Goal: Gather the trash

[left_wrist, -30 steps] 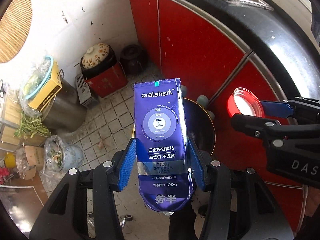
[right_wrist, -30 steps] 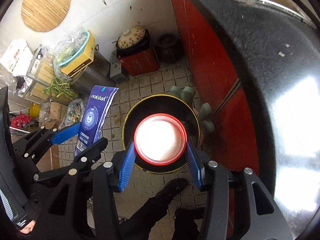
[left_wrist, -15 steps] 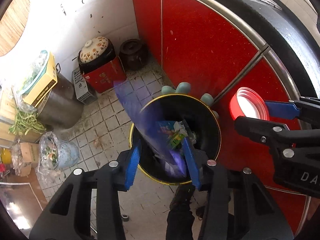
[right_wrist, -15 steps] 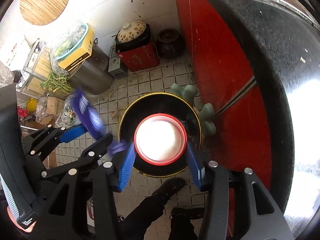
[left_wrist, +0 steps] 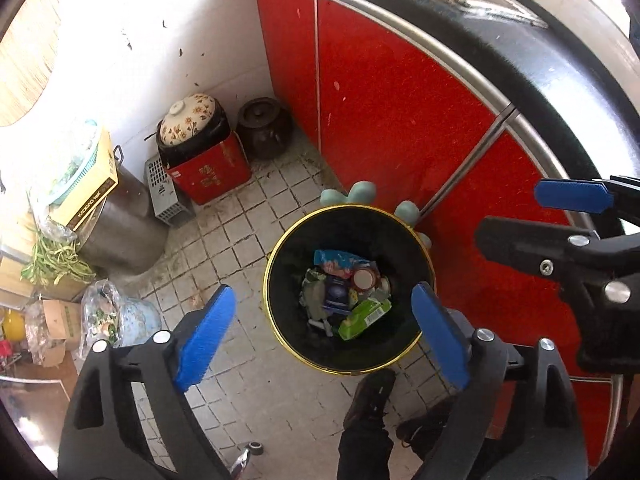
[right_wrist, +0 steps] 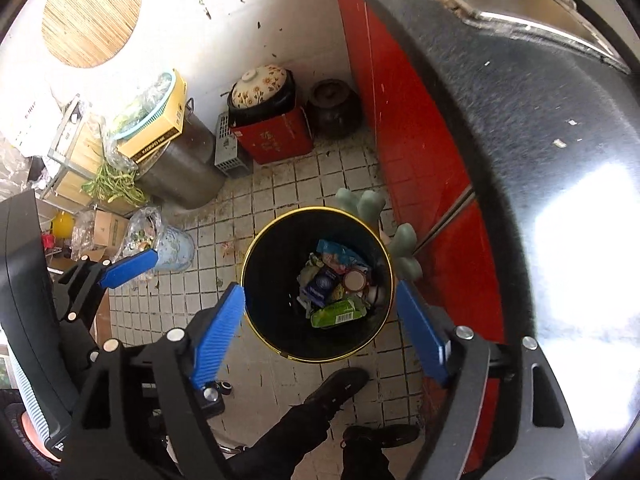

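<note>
A black trash bin with a gold rim (left_wrist: 280,252) (right_wrist: 256,248) stands on the tiled floor below both grippers. Inside lie the purple toothpaste box (left_wrist: 336,294) (right_wrist: 320,286), the red-rimmed lid (left_wrist: 363,278) (right_wrist: 353,280), a green packet (left_wrist: 362,316) (right_wrist: 338,312) and other wrappers. My left gripper (left_wrist: 320,328) is open and empty above the bin. My right gripper (right_wrist: 320,328) is open and empty above the bin too; it shows at the right of the left wrist view (left_wrist: 560,208).
Red cabinet doors (left_wrist: 380,100) and a dark counter edge run along the right. A red box with a floral pot (left_wrist: 200,152), a dark jar (left_wrist: 264,126), a steel pot (left_wrist: 120,220), bags and boxes stand at the left wall. The person's shoe (left_wrist: 368,396) is beside the bin.
Both grippers have opened. The purple toothpaste box has dropped from my left gripper and the red-rimmed lid from my right gripper; both now lie in the bin.
</note>
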`<state>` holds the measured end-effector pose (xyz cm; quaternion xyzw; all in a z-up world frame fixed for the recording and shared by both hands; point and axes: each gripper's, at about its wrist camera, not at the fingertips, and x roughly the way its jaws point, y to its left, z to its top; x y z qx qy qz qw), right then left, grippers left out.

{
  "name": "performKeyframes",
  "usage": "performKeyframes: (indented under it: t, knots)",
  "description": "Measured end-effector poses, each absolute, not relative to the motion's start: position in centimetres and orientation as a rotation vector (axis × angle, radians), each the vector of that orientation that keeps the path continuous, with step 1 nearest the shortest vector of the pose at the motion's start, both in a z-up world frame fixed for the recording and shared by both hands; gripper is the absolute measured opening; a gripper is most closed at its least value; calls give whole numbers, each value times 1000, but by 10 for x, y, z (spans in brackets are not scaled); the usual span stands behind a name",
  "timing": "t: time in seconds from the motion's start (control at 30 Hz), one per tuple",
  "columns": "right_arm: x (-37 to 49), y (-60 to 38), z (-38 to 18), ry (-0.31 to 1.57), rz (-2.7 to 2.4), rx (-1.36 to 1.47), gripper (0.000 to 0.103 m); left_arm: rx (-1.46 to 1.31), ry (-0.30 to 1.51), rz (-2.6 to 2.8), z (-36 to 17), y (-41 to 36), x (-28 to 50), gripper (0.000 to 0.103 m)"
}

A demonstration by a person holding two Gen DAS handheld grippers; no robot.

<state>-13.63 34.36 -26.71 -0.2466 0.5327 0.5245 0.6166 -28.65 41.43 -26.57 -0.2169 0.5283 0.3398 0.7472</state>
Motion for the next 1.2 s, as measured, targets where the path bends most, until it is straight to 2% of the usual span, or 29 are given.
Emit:
performKeyframes:
  t: [0.1, 0.27, 0.5, 0.67, 0.93, 1.2]
  knots:
    - [-133, 334, -250, 1204, 1199, -545, 83, -478, 1142, 738, -252, 411, -285, 94]
    - [-116, 300, -214, 1169, 1150, -497, 93, -452, 1133, 721, -222, 405, -276, 96]
    - [-65, 185, -143, 1075, 911, -422, 94, -272, 1125, 607, -163, 369, -222, 96]
    - [-27, 64, -86, 975, 610, -303, 96, -101, 1079, 423, -117, 313, -147, 96]
    - [-2, -110, -40, 919, 171, -69, 96, 40, 1010, 39, -47, 162, -31, 96]
    - [-3, -192, -41, 953, -9, 78, 96, 102, 1042, -131, -42, 69, 8, 96]
